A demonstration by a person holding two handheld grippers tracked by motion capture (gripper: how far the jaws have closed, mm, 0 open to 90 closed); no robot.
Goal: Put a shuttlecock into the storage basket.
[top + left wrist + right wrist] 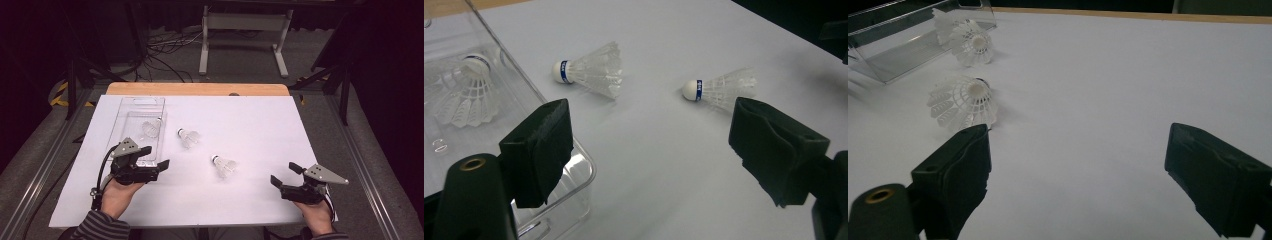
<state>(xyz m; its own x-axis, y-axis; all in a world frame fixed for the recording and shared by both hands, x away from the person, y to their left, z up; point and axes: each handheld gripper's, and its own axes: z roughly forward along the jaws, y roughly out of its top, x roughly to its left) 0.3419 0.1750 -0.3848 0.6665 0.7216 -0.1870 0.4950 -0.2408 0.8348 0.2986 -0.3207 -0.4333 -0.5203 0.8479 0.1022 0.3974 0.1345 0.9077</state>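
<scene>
Shuttlecocks [224,165]: two lying loose mid-table, one sitting in the clear tray [131,104] far left.
Left gripper [156,158]: hovering wide open, empty, beside tray.
Right gripper [284,174]: waiting wide open, empty, near right.

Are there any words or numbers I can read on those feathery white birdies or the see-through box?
White plastic shuttlecock near the box: blue band with tiny print, too blurred to read.
White plastic shuttlecock farther right: the same, unreadable.
Clear plastic box: no writing visible.
</scene>
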